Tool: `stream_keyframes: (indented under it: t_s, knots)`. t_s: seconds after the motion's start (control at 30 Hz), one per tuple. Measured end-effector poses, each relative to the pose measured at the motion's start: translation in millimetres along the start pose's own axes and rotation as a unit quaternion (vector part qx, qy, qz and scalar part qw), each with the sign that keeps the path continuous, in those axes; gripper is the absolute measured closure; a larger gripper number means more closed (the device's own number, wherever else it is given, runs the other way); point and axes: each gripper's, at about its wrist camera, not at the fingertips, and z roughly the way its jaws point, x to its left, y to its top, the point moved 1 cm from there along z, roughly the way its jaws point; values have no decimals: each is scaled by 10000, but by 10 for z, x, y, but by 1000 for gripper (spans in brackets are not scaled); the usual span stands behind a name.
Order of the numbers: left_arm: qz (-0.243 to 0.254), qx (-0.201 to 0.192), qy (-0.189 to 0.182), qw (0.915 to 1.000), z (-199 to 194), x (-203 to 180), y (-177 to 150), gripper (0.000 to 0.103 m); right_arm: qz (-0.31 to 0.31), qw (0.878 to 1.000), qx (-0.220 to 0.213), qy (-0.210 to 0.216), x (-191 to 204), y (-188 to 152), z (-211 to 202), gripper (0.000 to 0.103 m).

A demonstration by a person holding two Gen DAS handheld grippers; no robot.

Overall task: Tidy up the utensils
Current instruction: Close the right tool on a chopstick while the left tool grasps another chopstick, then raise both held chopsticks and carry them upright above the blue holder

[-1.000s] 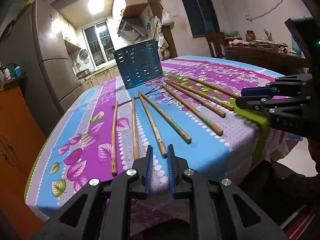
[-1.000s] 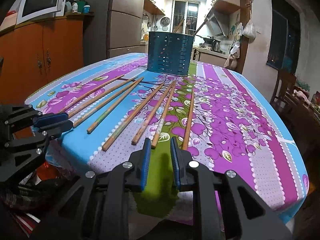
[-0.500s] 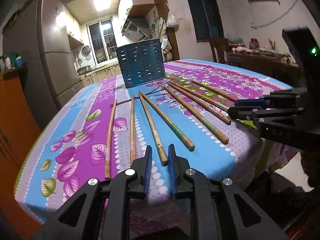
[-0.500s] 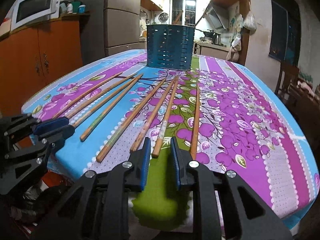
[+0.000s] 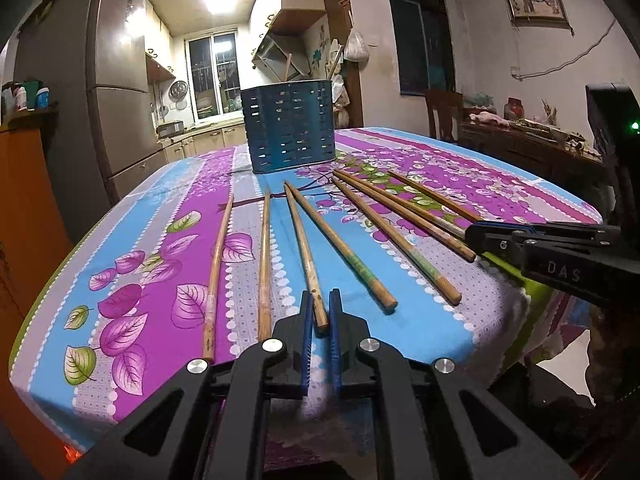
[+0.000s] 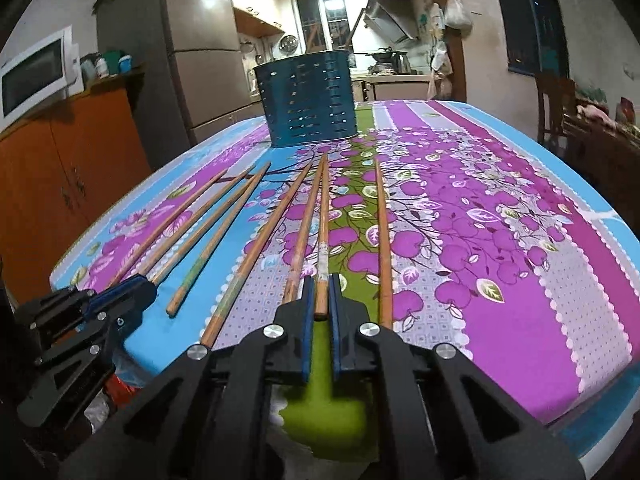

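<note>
Several wooden chopsticks lie fanned out on a flowered tablecloth (image 5: 168, 208), pointing toward a dark blue perforated utensil holder (image 5: 289, 136) at the far end; the holder also shows in the right wrist view (image 6: 310, 104). My left gripper (image 5: 318, 312) is slightly open, its jaws on either side of the near end of one chopstick (image 5: 304, 248). My right gripper (image 6: 321, 298) is slightly open, its jaws on either side of the near end of another chopstick (image 6: 323, 216). Both chopsticks rest on the table.
The table's near edge drops off just below both grippers. An orange cabinet (image 6: 60, 160) with a microwave (image 6: 32, 76) stands to the left, a refrigerator (image 5: 116, 112) behind. A chair (image 5: 440, 112) and a cluttered side table (image 5: 532, 136) stand to the right.
Both grippers have moved forward and down to the table edge; each now has a chopstick end between its jaws. The jaw gaps look unchanged.
</note>
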Motion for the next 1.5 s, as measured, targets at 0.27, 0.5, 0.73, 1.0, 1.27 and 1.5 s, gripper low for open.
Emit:
stream_keyframes:
  t_s: [0.27,0.5,0.73,1.0,1.27,1.5]
  knots:
    - [21,-210,107,9997,-104,15,73,95,19,9993,-377,-47,-19,80,-178,98]
    - [52,-354,202,9992,-217,0,127,95,-139,9967,-782,-139,11,175,-423,98]
    - [-7,-641,320,9974,-403,68,265,95,-250,9930,-1144,-177,4,323,-640,98]
    - [46,-1160,446,9922,-700,93,554,95,-227,9889,-1461,-147,-56,540,-818,98]
    - [-96,-1533,76,9881,-934,176,943,95,-244,9856,-1673,98,-41,782,-978,98]
    - [-126,-1660,-144,9859,-1024,270,1193,96,-363,9816,-1873,109,3,943,-1078,98]
